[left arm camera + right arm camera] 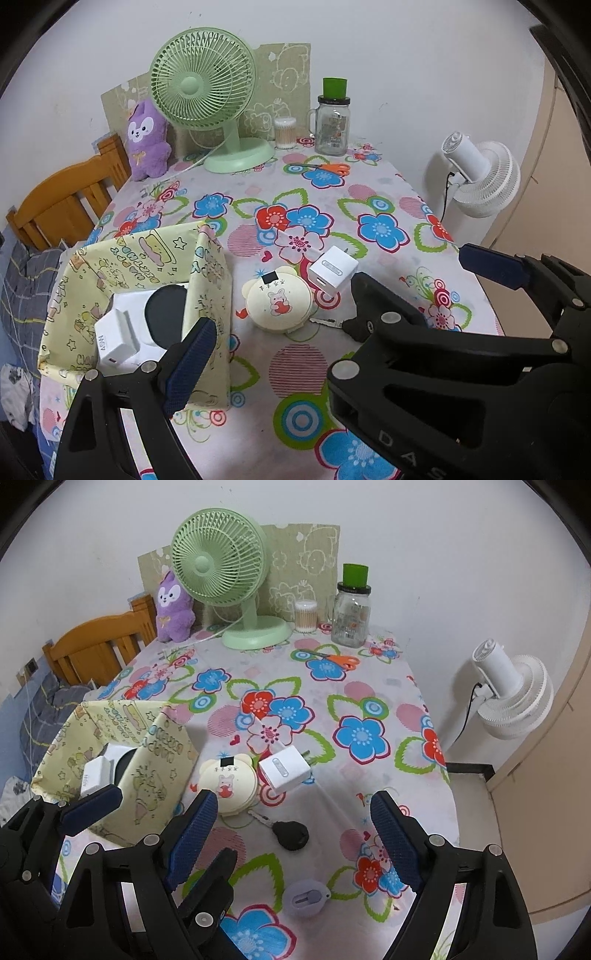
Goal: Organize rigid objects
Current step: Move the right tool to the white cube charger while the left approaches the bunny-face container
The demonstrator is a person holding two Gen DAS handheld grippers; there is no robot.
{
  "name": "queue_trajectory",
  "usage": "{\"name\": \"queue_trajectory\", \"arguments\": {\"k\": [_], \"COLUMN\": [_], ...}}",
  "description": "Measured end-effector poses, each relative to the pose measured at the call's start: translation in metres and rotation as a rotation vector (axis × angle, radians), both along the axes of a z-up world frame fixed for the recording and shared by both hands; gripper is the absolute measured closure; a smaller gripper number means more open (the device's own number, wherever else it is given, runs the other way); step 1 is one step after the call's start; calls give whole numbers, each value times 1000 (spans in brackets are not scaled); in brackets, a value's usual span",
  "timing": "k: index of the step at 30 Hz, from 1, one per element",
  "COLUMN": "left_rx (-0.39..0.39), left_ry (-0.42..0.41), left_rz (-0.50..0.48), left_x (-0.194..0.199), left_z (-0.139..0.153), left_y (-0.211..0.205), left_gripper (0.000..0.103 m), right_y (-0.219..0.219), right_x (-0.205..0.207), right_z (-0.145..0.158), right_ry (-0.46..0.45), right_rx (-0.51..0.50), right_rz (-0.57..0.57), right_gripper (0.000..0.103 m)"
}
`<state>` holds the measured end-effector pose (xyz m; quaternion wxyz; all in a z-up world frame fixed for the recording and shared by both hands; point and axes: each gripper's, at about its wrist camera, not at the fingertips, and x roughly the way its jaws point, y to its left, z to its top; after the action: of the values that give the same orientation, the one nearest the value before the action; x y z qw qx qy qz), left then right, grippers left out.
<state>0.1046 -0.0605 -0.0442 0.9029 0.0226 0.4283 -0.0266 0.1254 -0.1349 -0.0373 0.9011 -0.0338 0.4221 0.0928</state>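
Observation:
A yellow patterned storage box (207,280) (159,760) stands at the table's left and holds a white charger (114,339) (94,775) and a black round thing (166,310). Beside it on the cloth lie a cream round case (277,302) (229,782), a white cube charger (334,271) (284,771), a black car key (290,834) and a small grey round gadget (306,899). My left gripper (332,314) is open, one finger at the box's front wall. My right gripper (295,845) is open and empty above the key.
At the back stand a green desk fan (207,96), a purple plush (146,140), a cotton-swab tub (285,133) and a glass jar with a green lid (332,125). Orange scissors (328,169) lie near them. A white floor fan (480,177) stands right of the table, a wooden chair (70,199) left.

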Motion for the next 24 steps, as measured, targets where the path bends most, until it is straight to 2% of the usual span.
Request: {"name": "queue_trajectory", "arguments": {"k": [17,21,24], "left_rx": [-7,46,44], "left_ry": [7,-20,-26], "left_rz": [18,45,58], "left_x": [28,33,39], "left_z": [-36,-41,-42], "left_y": [-12,-17,-19], "left_gripper": [10,11,11], "right_y": [-11,-16,-19], "right_x": [33,44,51], "right_z": [-39,-49,-52], "right_ry": [43,69,77], "right_rx": [-9,15,37], "right_rz": [50,55,55], "right_gripper": [21,21,22]}}
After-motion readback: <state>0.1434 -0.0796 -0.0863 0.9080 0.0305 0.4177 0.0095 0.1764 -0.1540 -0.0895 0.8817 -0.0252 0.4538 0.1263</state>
